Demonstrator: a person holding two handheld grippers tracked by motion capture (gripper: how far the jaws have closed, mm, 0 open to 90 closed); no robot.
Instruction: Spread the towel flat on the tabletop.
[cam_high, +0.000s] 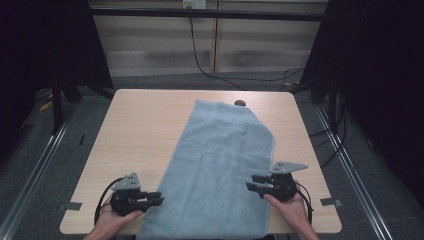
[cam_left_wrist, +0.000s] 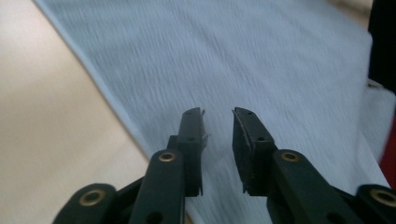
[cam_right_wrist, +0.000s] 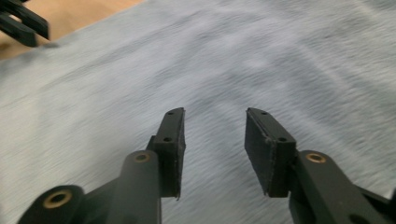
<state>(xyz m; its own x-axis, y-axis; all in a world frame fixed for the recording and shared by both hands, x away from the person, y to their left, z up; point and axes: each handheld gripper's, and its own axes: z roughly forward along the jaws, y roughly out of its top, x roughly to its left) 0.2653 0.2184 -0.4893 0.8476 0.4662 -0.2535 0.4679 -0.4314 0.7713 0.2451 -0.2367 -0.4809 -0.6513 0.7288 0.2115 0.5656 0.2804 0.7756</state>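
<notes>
One light wooden surface (cam_high: 140, 130) sits in the middle of a pretty dark room, grey carpet floor (cam_high: 35, 165) all around it, pale wall panels (cam_high: 160, 45) behind, and a black cable (cam_high: 200, 60) hanging down the wall and trailing across the floor. Black curtains close off both sides.

The blue-grey towel (cam_high: 220, 165) is the landmark: it lies flat and slanted down the middle of the surface, its near end at the front edge and its patterned band at the far end. A small dark round thing (cam_high: 240, 103) sits just past the towel's far edge; can't tell what it is.

The left gripper (cam_high: 156, 198) is at the towel's near left edge, jaws narrowly apart with nothing between them. The right gripper (cam_high: 252, 182) is over the towel's near right edge, jaws a bit wider, also holding nothing. Nothing else is on the towel.
</notes>
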